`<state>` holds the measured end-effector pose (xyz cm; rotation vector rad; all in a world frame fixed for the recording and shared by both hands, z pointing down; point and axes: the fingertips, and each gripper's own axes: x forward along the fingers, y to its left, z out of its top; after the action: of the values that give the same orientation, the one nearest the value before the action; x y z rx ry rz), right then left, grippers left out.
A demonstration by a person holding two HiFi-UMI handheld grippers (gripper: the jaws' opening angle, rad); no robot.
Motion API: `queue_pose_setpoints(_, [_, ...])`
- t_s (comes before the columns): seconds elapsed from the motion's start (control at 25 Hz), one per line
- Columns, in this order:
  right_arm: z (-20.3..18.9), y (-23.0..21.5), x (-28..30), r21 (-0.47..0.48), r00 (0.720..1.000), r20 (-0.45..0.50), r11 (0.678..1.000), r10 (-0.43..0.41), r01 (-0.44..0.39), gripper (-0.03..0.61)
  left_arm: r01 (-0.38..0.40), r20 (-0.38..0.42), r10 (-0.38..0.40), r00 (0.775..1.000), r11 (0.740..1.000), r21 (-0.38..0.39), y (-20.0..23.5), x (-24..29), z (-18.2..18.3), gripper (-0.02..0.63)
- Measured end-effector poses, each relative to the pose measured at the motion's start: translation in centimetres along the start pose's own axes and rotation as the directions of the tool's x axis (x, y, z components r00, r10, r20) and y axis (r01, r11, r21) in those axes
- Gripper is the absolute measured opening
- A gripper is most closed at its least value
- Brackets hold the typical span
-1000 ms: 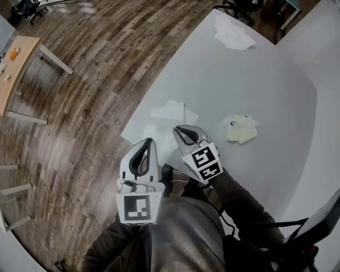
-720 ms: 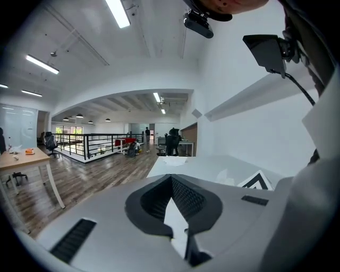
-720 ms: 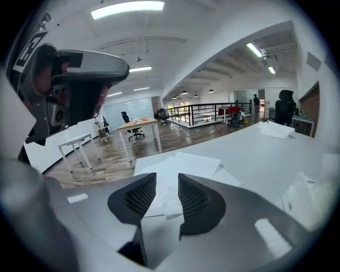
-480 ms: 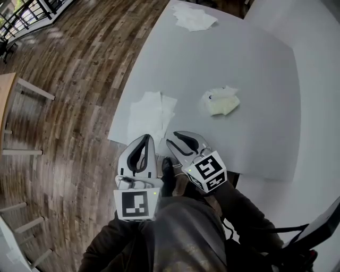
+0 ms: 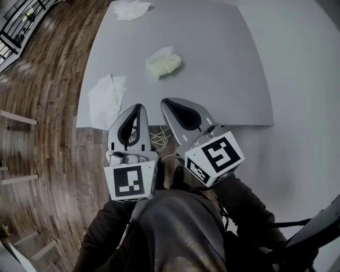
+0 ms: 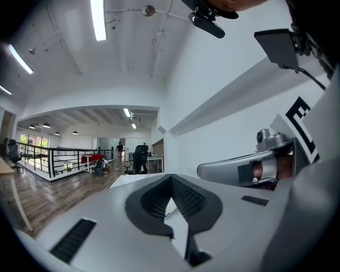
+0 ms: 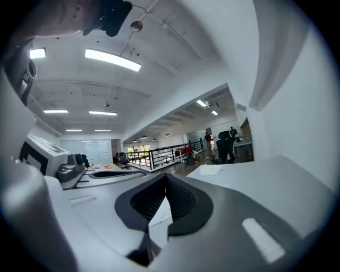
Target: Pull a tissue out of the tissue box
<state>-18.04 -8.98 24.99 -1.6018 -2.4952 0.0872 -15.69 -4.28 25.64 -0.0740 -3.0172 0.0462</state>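
Note:
The tissue box (image 5: 164, 62) is a soft pale-yellow pack with a white tissue poking from its top, lying on the grey table (image 5: 223, 79). Both grippers hover side by side just short of the table's near edge, pointing roughly level at the pack and well apart from it. My left gripper (image 5: 139, 106) is shut with nothing in it; its tip (image 6: 170, 178) meets cleanly. My right gripper (image 5: 166, 102) has its jaws closed together at the tip (image 7: 166, 178), also empty. Each gripper shows at the side of the other's view.
Loose flat tissues (image 5: 106, 98) lie near the table's left edge, and more crumpled ones (image 5: 132, 9) at its far corner. A wooden floor (image 5: 42, 106) runs along the left and a white wall (image 5: 308, 79) on the right. A cable (image 5: 159, 141) hangs below the grippers.
Both grippers have risen and swung round to face the table squarely. The tissue pack now lies ahead of the tips instead of off to the right.

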Motion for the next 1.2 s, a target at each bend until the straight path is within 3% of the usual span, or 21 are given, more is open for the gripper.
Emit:
queue_pose_setpoints(0.2, [1.4, -0.2, -4.1, -0.035, 0.997, 0.033, 0.997, -0.071, 0.072, 0.002, 0.059, 0.046, -0.06, 0.997, 0.998, 0.018, -3.9, -0.6, 2.6, -0.002])
queue_pose_setpoints(0.6, [4.0, 0.3, -5.8, -0.086, 0.976, 0.123, 0.978, -0.179, 0.19, 0.002, 0.172, 0.072, -0.176, 0.982, 0.983, 0.061, -5.1, -0.4, 4.4, -0.002])
queue_pose_setpoints(1.2, [5.0, 0.4, -7.6, -0.09, 0.967, 0.141, 0.97, -0.211, 0.224, 0.002, 0.219, 0.078, -0.224, 0.972, 0.974, 0.066, -7.1, -1.1, 5.1, -0.002])
